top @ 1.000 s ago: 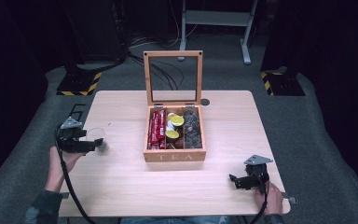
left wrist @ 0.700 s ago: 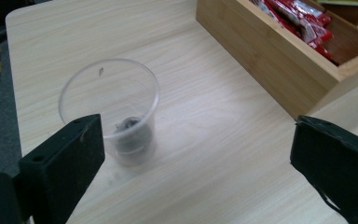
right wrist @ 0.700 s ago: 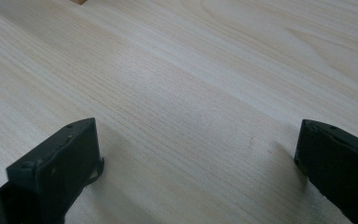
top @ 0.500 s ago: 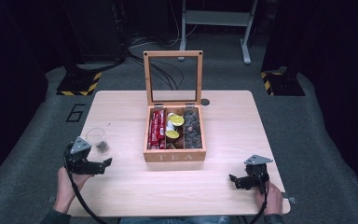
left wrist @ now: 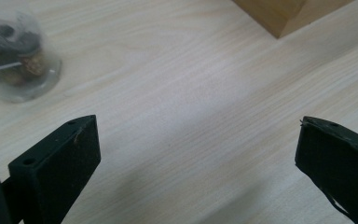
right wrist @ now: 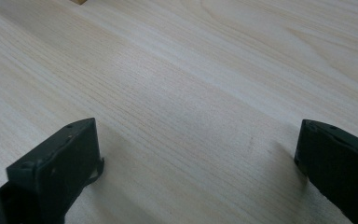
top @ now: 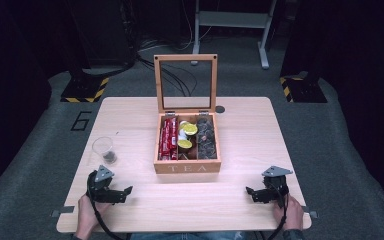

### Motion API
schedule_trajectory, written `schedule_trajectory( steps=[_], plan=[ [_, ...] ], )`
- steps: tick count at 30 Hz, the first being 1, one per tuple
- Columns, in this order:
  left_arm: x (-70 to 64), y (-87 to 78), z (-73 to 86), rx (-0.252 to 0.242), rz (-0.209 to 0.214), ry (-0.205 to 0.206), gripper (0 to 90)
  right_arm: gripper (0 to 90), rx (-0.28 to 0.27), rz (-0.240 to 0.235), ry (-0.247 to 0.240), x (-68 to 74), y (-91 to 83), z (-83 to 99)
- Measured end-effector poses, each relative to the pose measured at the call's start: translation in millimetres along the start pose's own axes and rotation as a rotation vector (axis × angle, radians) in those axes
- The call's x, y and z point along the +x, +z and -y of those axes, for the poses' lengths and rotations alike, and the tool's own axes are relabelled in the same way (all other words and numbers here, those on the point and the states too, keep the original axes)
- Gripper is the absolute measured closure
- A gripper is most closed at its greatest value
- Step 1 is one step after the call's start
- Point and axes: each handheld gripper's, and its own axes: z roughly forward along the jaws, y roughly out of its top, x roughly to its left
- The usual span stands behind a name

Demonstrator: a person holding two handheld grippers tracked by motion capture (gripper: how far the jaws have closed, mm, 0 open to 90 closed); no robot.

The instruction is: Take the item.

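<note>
Standing on the pale desk (top: 130,115): one wooden tea box (top: 187,165), glass lid propped upright at the back, presumably so the three compartments can be reached from above. Left compartment, red packets; middle, two yellow-topped capsules visible; right, dark items, count unclear. One clear plastic cup (top: 103,150) with dark contents, left of the box, nearest the left gripper (top: 121,192). One right gripper (top: 254,194), near the front right corner. Both rest low by the front edge, fingers spread wide, nothing held, seemingly parked in readiness.
</note>
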Motion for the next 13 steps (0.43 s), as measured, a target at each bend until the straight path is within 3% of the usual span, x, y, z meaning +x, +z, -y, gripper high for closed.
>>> schedule_trajectory(
  steps=[8,13],
  plan=[
    [-2.0,13.1,8.4,0.007,0.012,-0.004,0.0,0.0,0.000,0.000,0.000,0.0,0.0,0.0],
    [-4.5,15.2,7.9,0.021,-0.017,0.000,0.0,0.0,0.000,0.000,0.000,-0.1,0.0,0.0]
  ],
)
